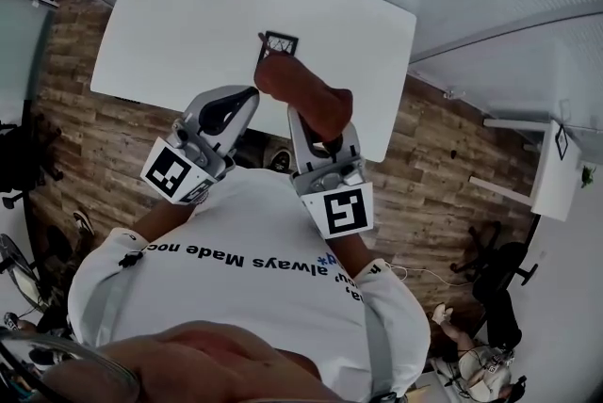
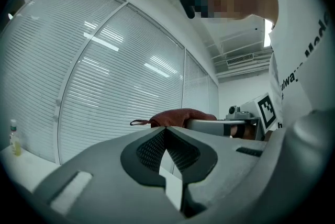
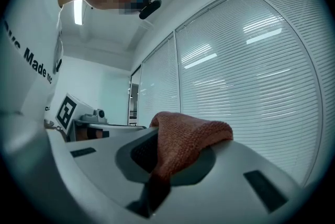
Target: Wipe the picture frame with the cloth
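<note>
Picture frame [image 1: 279,43] sits upper centre, just beyond the cloth [image 1: 303,93] clamped in my nearer right gripper [image 1: 318,130]; my left gripper [image 1: 247,97] is closed on nothing.

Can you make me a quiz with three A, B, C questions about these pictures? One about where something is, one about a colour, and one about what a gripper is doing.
1. Where is the picture frame?
A. On the white table
B. On the wooden floor
C. In the left gripper

2. What colour is the cloth?
A. Blue
B. Reddish-brown
C. Yellow

3. How is the left gripper?
A. Holding the cloth
B. Wide open
C. Shut and empty

Answers:
1. A, it sits on the table.
2. B, it looks rusty red in every view.
3. C, its jaws meet with nothing between them.
</note>
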The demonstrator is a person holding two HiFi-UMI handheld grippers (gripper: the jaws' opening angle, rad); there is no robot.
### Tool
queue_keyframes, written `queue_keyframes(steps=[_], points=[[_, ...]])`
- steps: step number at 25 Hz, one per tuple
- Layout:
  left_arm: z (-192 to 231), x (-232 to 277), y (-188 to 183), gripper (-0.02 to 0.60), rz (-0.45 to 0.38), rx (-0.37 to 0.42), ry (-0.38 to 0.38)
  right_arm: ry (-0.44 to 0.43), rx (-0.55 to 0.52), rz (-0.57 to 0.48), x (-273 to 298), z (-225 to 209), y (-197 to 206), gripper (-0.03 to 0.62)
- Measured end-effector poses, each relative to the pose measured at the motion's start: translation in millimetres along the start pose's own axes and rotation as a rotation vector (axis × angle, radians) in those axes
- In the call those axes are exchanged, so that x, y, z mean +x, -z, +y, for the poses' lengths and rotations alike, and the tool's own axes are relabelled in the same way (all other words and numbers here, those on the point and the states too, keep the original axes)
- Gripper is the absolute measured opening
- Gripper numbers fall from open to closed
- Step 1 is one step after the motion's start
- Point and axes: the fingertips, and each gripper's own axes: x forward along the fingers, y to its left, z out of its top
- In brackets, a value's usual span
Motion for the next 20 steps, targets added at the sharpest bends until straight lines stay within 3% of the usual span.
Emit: queue_keyframes(steps=[10,20], points=[[109,7,-14,0.003,-0.007,0.001,0.034,0.011,-0.026,0.025,115,-3,-2,0.029],[160,33,-7,0.003,0.022,-0.027,0.110,0.080,-0.037,0.061,166,-27,9,0.028]])
